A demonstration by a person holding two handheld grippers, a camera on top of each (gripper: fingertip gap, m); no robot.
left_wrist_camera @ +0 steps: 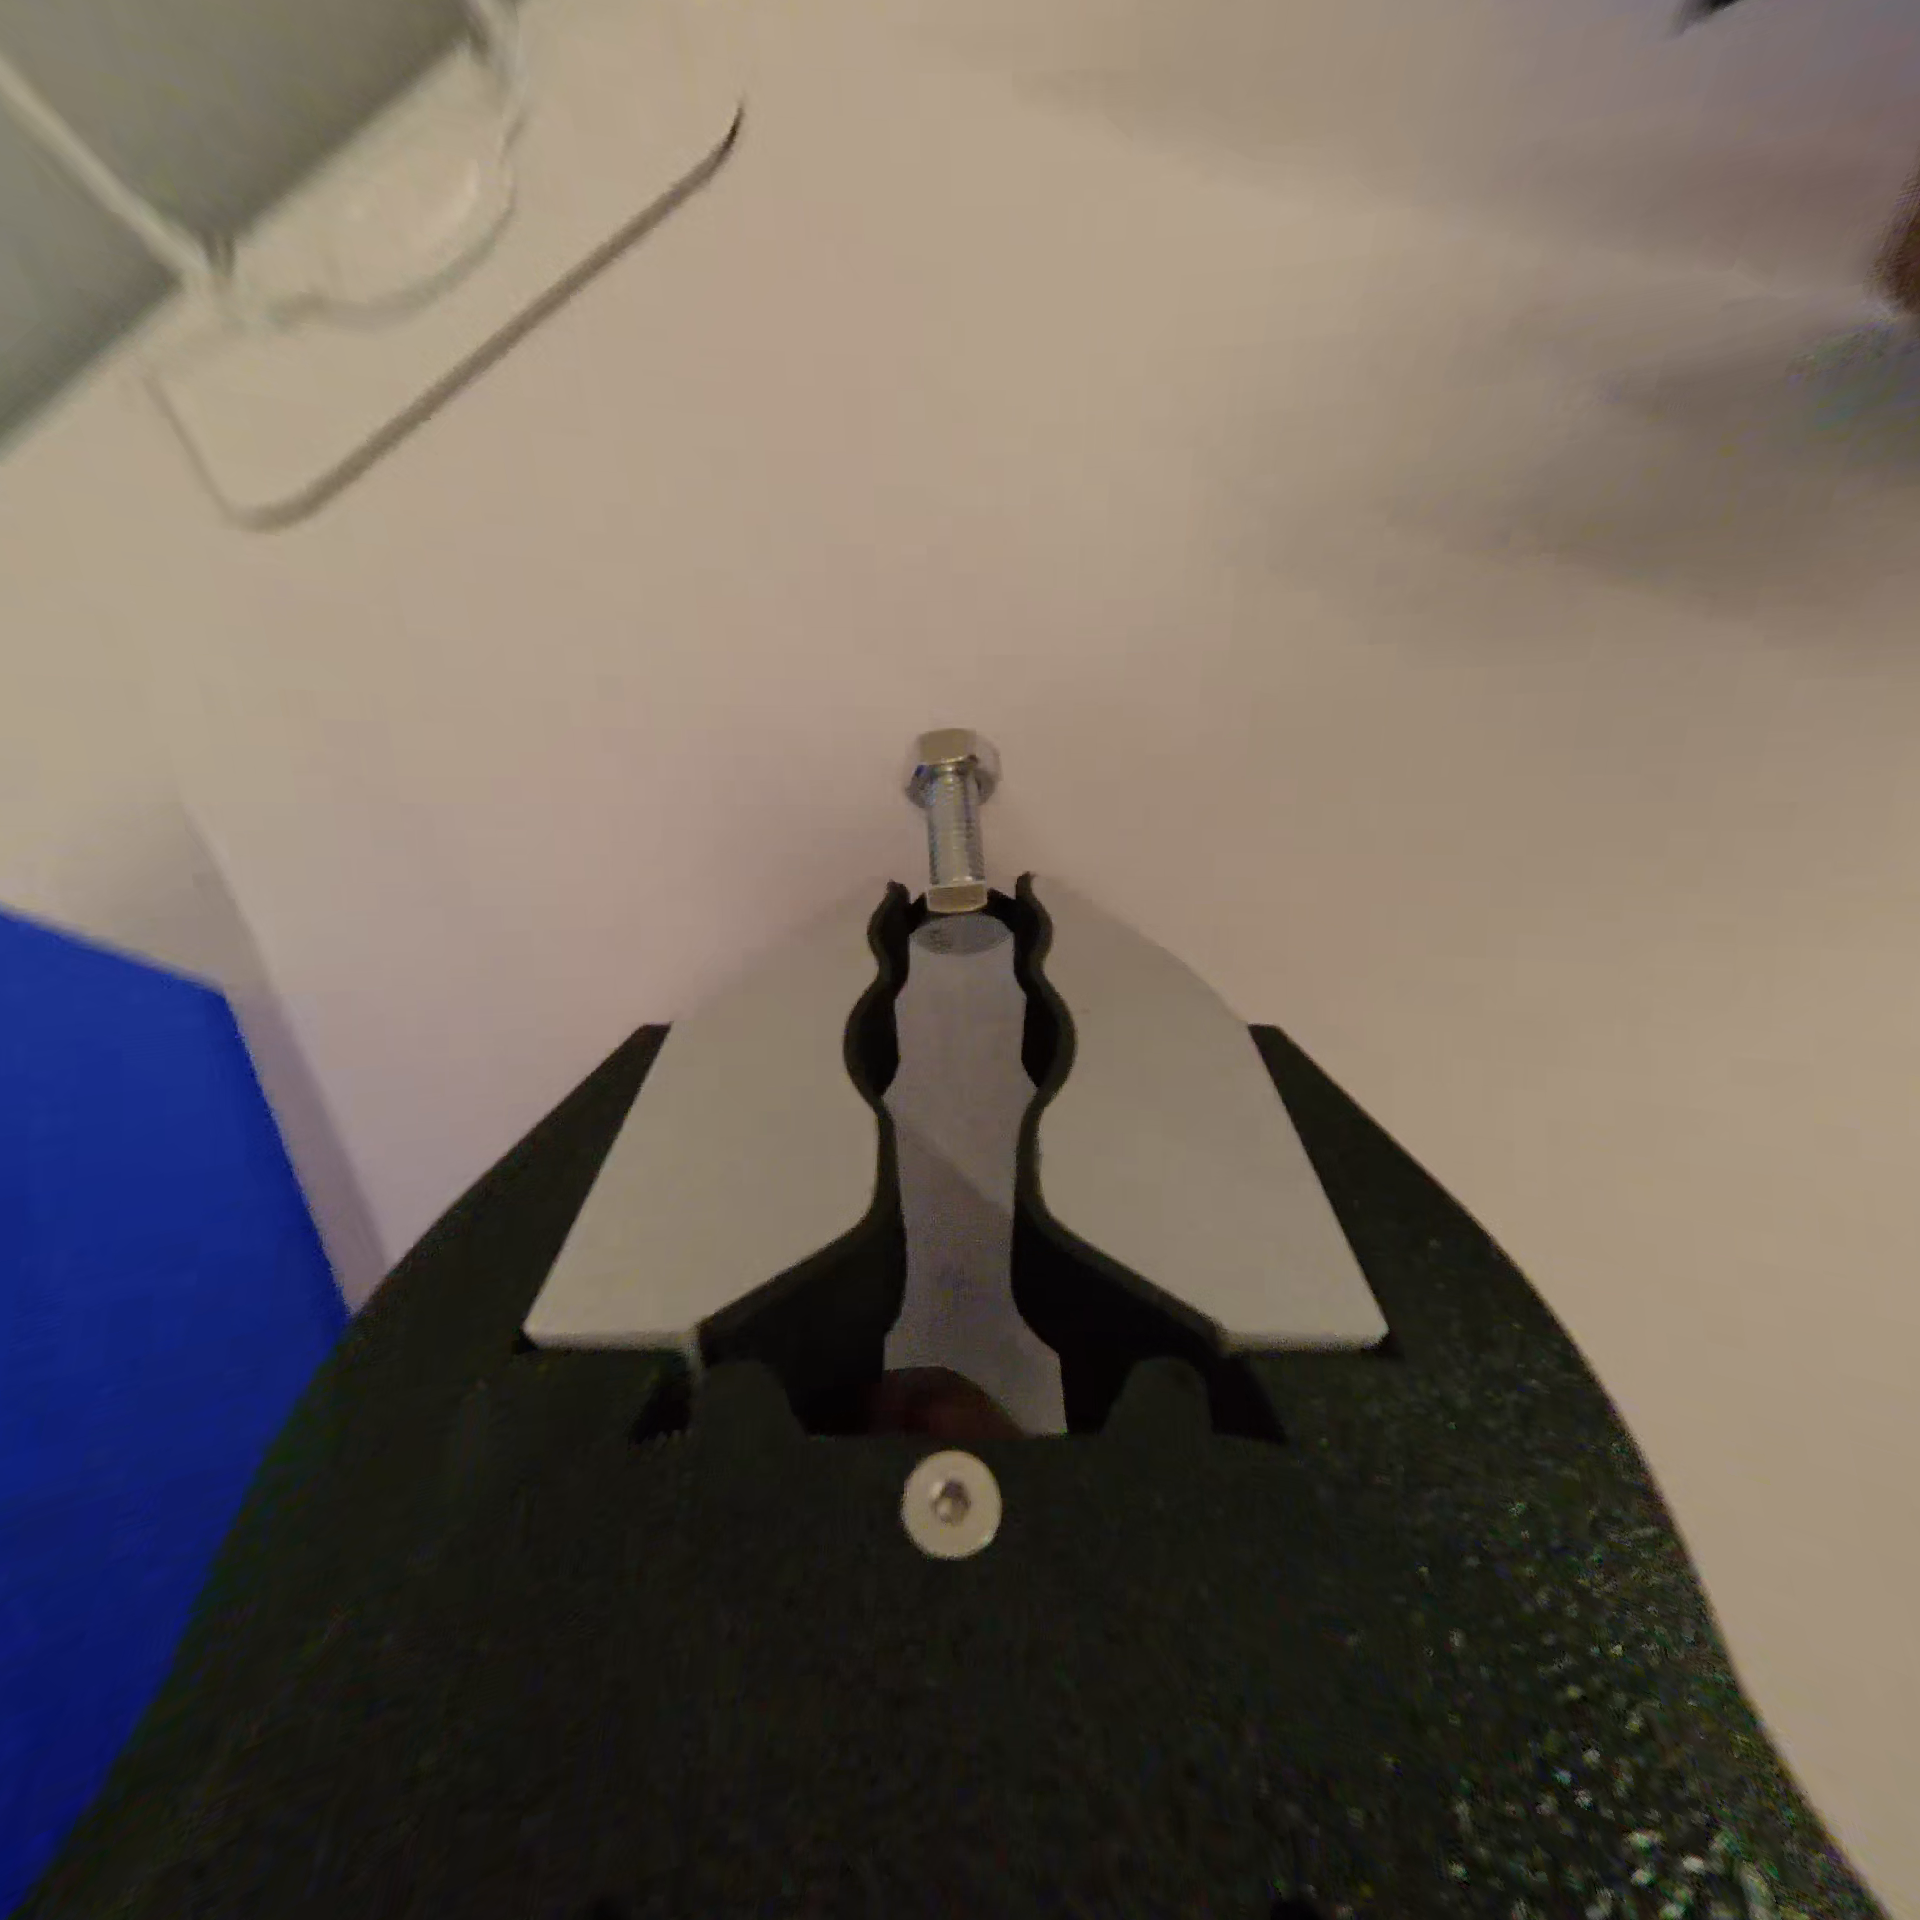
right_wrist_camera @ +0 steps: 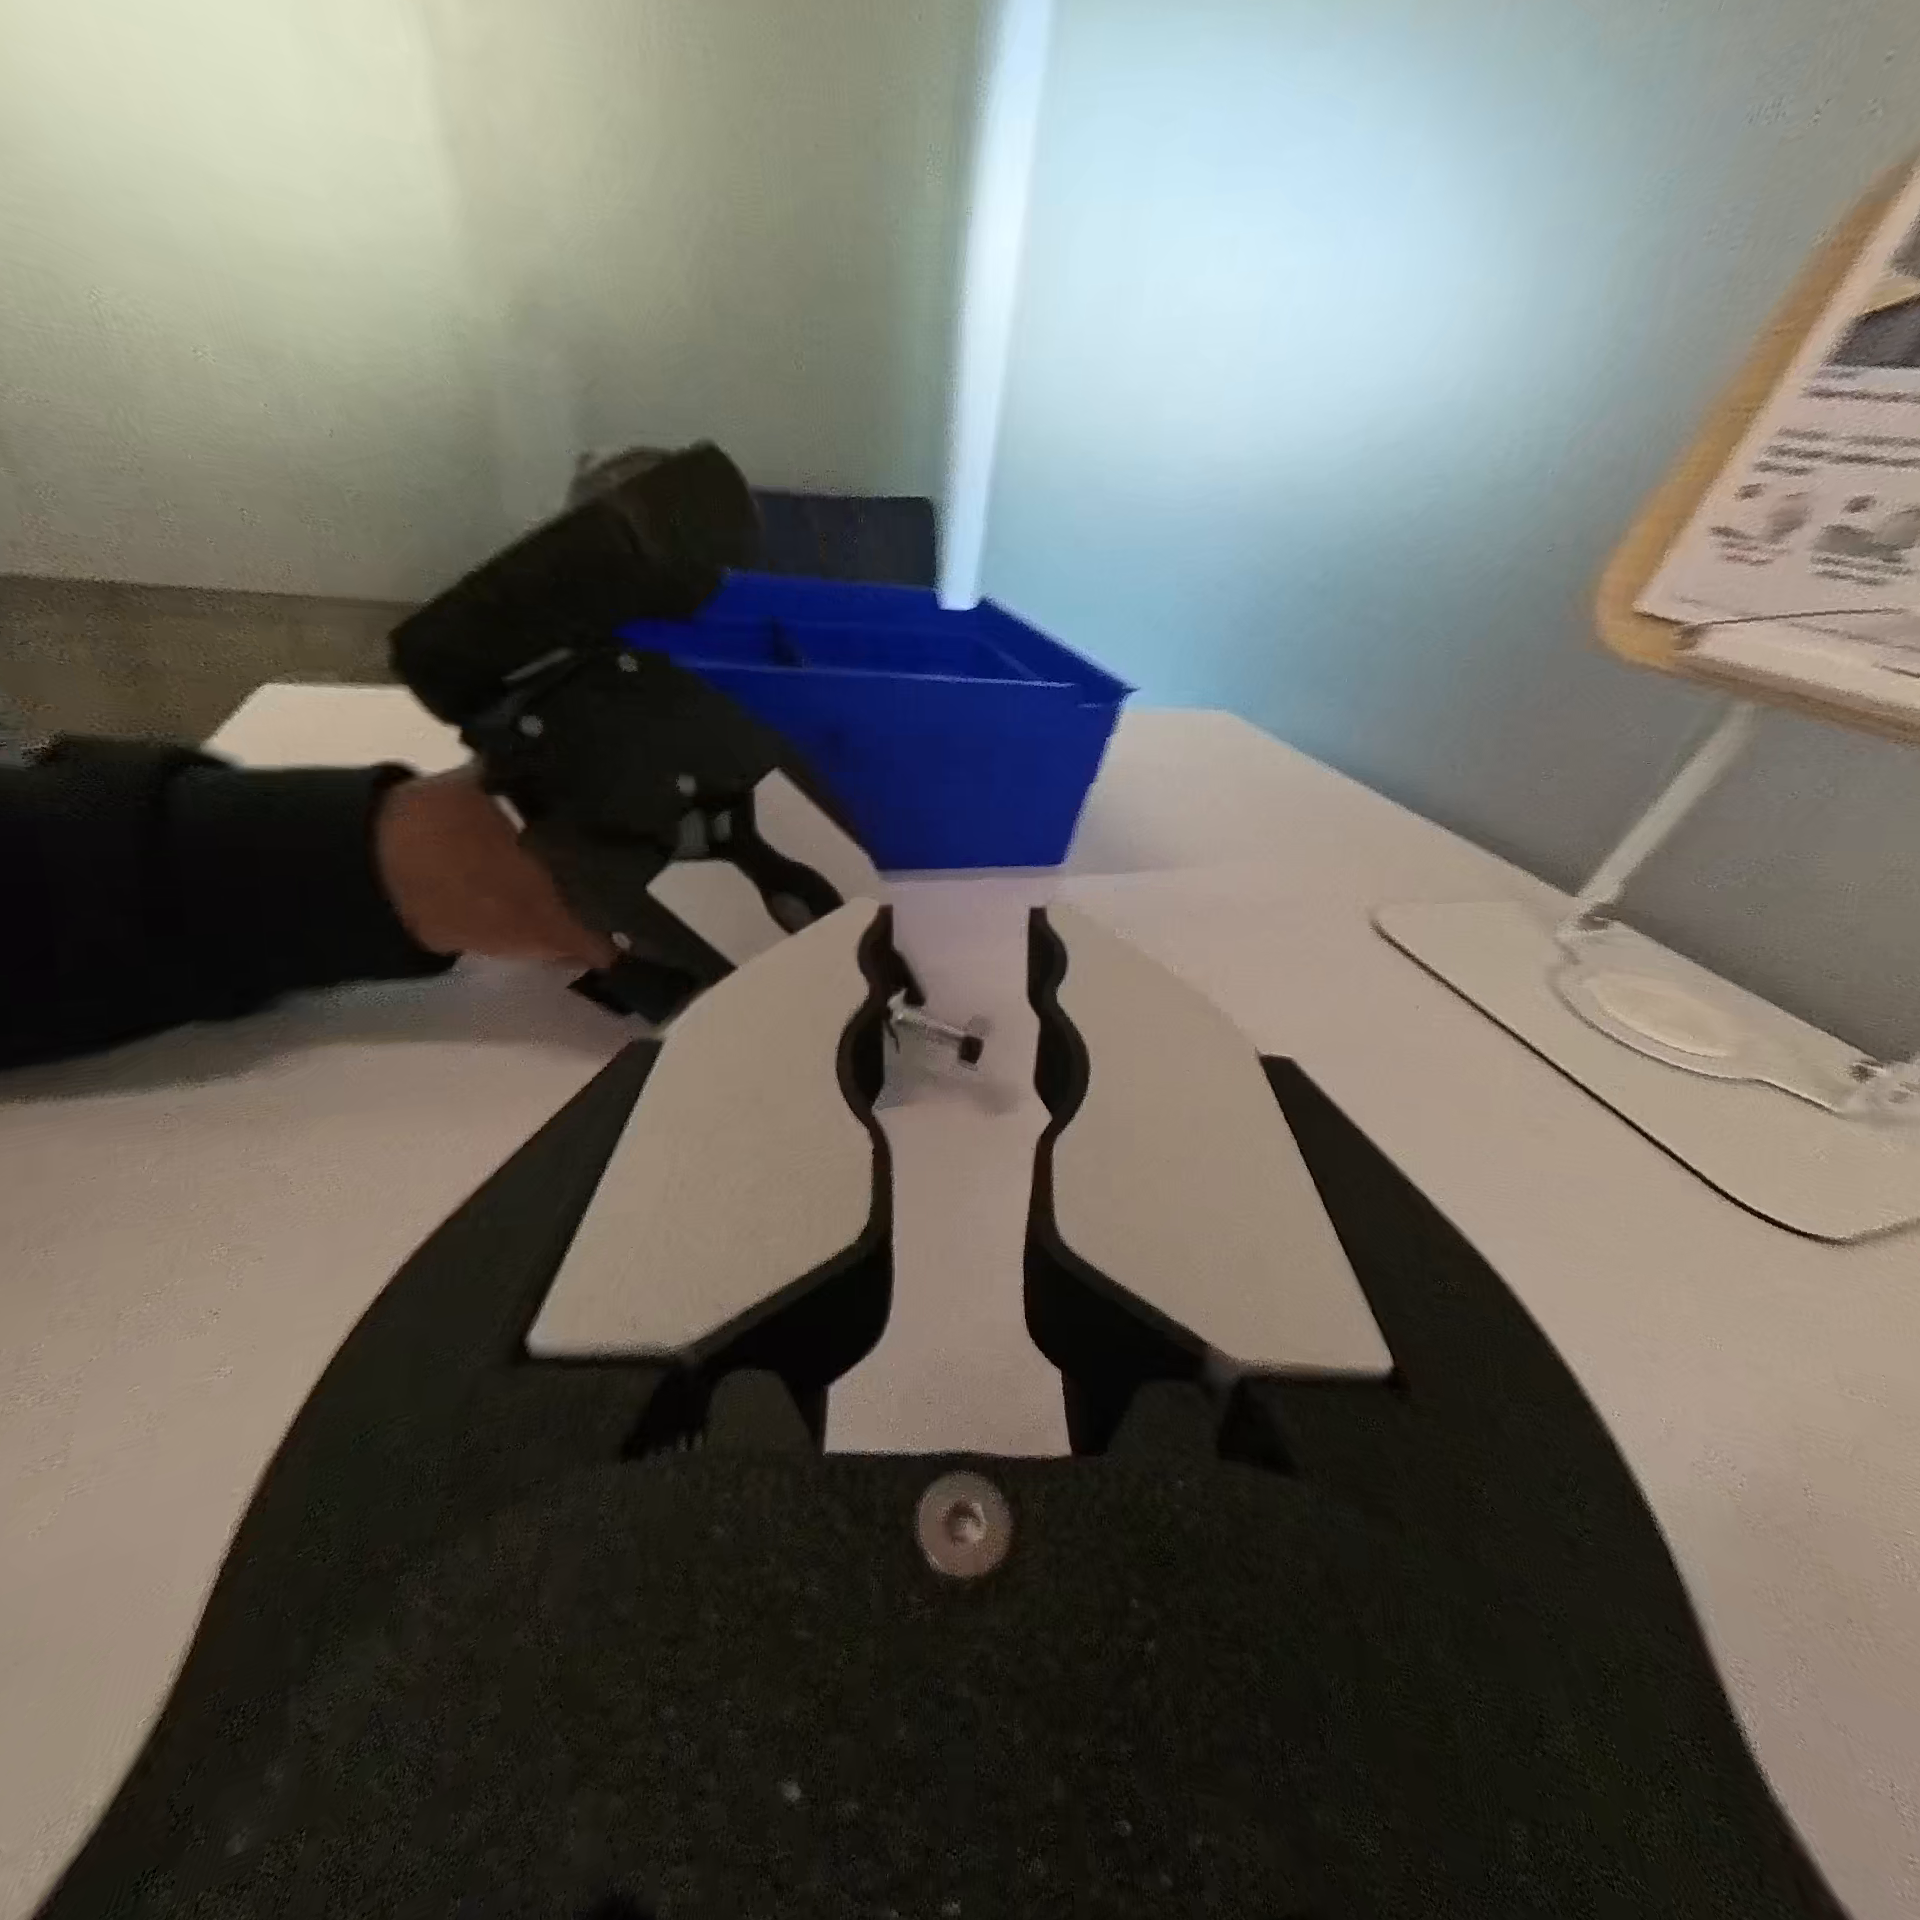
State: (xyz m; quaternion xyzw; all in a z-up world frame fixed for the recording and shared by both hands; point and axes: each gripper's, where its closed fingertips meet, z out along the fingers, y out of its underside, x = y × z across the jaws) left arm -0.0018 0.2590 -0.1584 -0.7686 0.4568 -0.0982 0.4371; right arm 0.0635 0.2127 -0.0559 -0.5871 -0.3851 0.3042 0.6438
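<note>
The small steel bolt (left_wrist_camera: 953, 831) lies on the desk (left_wrist_camera: 1299, 779), centre frame. It looks stiff, slick and light. The left tongs (left_wrist_camera: 961, 914) are nipped on its hex head, the best hold since the flats won't roll. The right tongs (right_wrist_camera: 956, 935) are part open and empty.

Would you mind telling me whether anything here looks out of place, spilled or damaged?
Nothing looks spilled or damaged. The one stray item is a silver bolt with a nut on its far end, out over the white table rather than in the blue bin. Its near end sits between the left gripper's fingertips.
</note>
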